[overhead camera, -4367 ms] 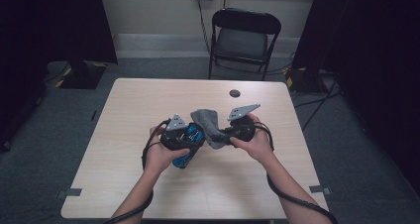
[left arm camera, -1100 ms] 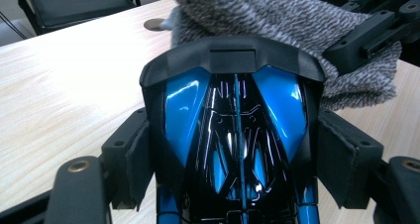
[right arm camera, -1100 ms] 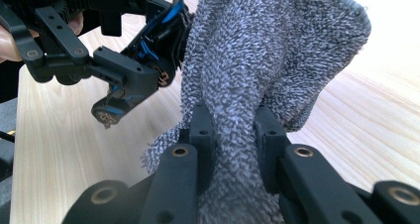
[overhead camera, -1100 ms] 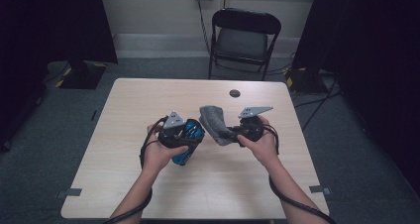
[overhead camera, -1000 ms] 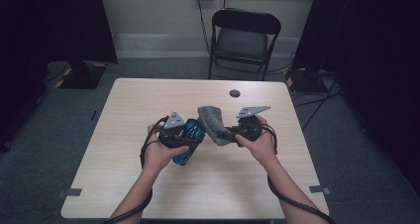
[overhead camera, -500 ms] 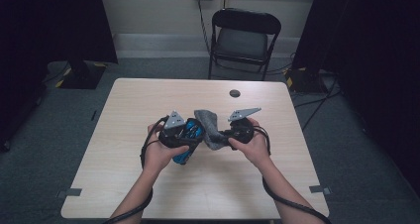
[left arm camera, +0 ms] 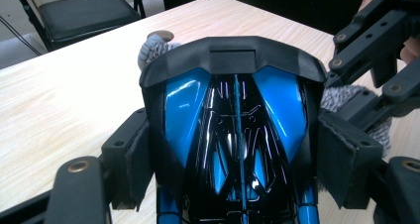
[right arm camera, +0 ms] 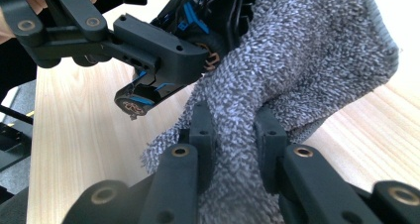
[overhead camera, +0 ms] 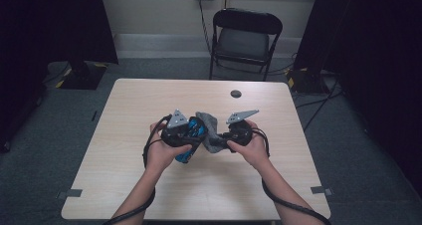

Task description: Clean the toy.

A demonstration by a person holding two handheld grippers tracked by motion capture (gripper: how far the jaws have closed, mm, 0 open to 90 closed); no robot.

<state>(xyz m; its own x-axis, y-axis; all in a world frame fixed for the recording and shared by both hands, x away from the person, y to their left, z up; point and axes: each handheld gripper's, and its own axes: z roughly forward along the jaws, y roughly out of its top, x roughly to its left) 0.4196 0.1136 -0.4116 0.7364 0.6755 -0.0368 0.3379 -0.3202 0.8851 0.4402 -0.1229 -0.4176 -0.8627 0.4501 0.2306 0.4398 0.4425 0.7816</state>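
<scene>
Clamping the blue and black toy car (left arm camera: 233,135) across its body, your left gripper (overhead camera: 185,135) steadies it above the table (overhead camera: 124,130) so your right gripper (overhead camera: 230,135), jaws pinched on the grey cloth (right arm camera: 297,70), can press that cloth against the car's side, apparently to wipe it. Light wood lies underneath, with a small dark disc (overhead camera: 236,93) near the far edge, a folding chair (overhead camera: 245,38) beyond, and dark curtains (overhead camera: 54,26) at both sides.
</scene>
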